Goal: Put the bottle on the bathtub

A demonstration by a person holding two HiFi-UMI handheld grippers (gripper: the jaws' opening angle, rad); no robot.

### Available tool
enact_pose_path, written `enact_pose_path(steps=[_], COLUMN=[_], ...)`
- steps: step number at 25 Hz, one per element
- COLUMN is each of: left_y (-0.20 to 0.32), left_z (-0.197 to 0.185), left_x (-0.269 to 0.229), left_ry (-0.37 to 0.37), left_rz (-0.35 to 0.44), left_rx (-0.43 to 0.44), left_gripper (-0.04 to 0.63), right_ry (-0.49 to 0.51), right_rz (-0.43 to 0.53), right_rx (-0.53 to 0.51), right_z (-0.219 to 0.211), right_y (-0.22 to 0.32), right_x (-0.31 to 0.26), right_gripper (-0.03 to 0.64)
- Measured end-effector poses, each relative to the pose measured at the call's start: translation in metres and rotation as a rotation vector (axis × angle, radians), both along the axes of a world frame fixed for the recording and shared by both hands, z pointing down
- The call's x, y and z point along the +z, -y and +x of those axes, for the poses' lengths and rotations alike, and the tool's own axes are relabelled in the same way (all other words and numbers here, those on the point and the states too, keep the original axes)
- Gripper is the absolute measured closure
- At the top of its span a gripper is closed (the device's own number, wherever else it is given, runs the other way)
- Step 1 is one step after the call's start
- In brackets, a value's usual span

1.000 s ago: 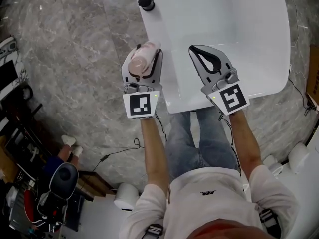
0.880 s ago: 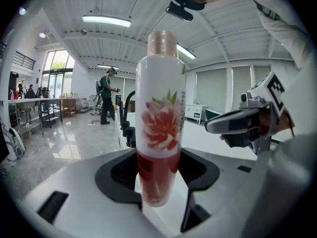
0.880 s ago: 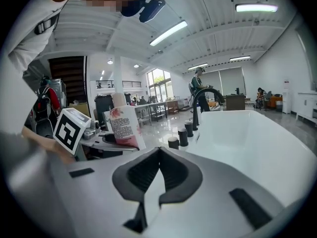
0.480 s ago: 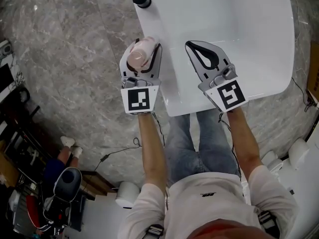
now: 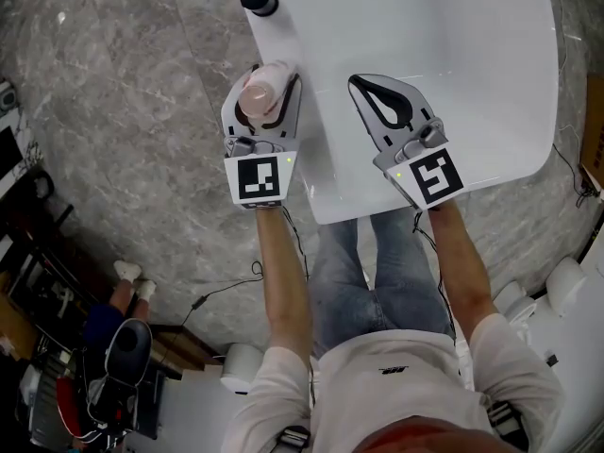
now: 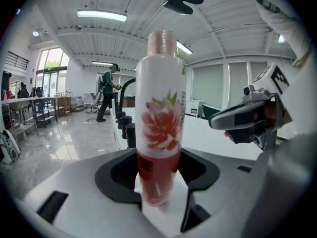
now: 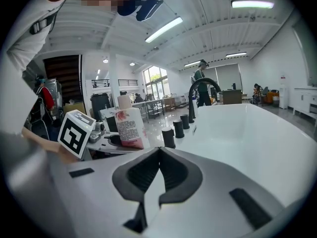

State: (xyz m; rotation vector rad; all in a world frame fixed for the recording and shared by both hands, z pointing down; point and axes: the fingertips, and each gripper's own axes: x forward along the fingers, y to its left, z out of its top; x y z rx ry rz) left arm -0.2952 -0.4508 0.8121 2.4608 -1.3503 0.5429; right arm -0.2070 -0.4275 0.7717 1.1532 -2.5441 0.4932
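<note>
We grip the bottle [image 6: 159,118] upright in the left gripper [image 5: 274,75], jaws wide and clamped round its base, bathtub [image 5: 313,163] rim just below-right, while the right gripper [image 5: 358,84] hangs empty, jaws pinched together.

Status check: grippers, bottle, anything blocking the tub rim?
Left hand-held gripper shut on bottle, upright beside bathtub rim. Right hand-held gripper shut, empty, over tub. Black knob further along rim, clear of bottle.

The bottle [image 6: 159,123] is white with a pink-red flower print, a red base and a pinkish cap. The bathtub [image 5: 453,55] is white, its knobs [image 5: 258,0] black; the floor [image 5: 123,111] is veined grey marble.
</note>
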Motion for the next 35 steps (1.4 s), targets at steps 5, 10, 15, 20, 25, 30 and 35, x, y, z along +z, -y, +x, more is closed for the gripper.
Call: enact_pose_path(steps=[5,10,15,20,25,30,35], left_y=[0.005,0.006,0.004,0.000,-0.008,-0.020,-0.037], left_z=[0.003,0.006,0.007,0.005,0.000,-0.006,-0.010], left_x=[0.009,0.008,0.010,0.011,0.006,-0.005,-0.031], left_ry=[0.005,0.001,0.009,0.028,0.025,0.022,0.003], left_rz=[-0.005,0.014,0.016,0.000,0.002,0.004,0.009], left_rx=[0.002,0.003,-0.002,-0.017,-0.036,-0.061,-0.091], left_gripper=[0.360,0.357,0.356,0.316,0.307,0.307,0.307], right_ry=[0.001,0.002,0.004,0.004,0.006,0.008,-0.033], right_rz=[-0.002,-0.008,-0.007,-0.004,0.005,0.018,0.022], right_rx=[0.000,0.005,0.005,0.002,0.000,-0.006,-0.023], right_z=[0.001,0.004,0.006,0.006,0.005,0.006,0.011], right_y=[0.001,0.001,-0.002,-0.005,-0.007,-0.013,-0.023], right_x=[0.005,0.005,0.004,0.000,-0.006,-0.016,-0.029], right_gripper=[0.623,0.623,0.622,0.623,0.623,0.622,0.623])
